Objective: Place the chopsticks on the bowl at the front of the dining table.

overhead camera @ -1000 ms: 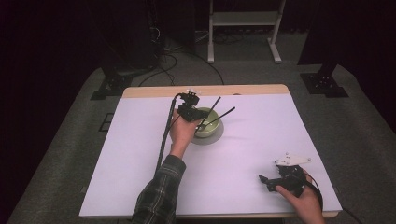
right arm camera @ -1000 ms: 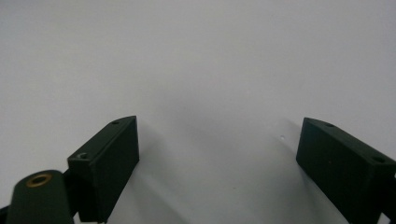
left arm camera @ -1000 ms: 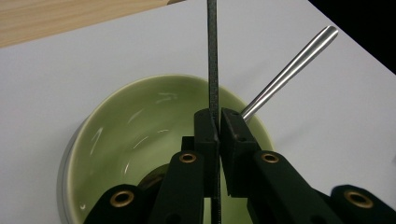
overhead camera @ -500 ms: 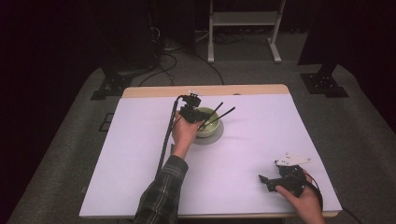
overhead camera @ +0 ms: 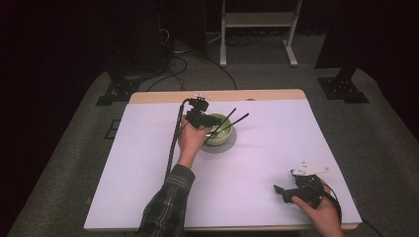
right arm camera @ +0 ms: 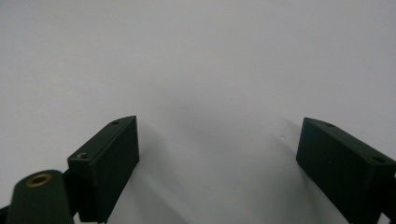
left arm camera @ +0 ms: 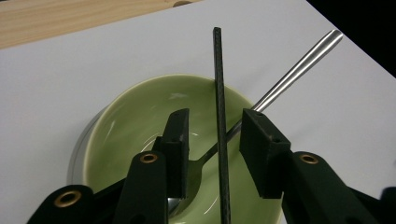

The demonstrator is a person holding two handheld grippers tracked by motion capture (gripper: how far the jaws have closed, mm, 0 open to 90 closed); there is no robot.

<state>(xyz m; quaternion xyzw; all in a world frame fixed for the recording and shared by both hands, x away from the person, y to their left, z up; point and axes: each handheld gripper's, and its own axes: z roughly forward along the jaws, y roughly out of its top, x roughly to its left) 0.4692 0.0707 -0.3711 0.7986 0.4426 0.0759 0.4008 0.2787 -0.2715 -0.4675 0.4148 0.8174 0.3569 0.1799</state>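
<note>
- The left gripper (overhead camera: 207,129) is in the upper middle of the high view, over the near left rim of the green bowl (overhead camera: 222,134).
- In the left gripper view, its jaws stand partly apart above the bowl (left arm camera: 135,121), and a black stick (left arm camera: 219,116) runs upright between them.
- The stick seems to touch neither jaw there; it is nearer to the right one.
- A metal spoon (left arm camera: 289,74) lies in the bowl; its head is at the bottom under the jaws, and its handle goes over the rim toward the upper right of that frame.
- In the high view, two dark rods rise out of the bowl toward the upper right: the stick (overhead camera: 226,120) and the spoon (overhead camera: 237,122).
- The bowl stands on the white counter (overhead camera: 148,163), a little above the middle of the frame.
- The right gripper (overhead camera: 280,191) is at the lower right of the high view, low over the counter and well apart from the bowl.
- In the right gripper view, its jaws are wide apart, with only the bare counter (right arm camera: 205,60) between them.
</note>
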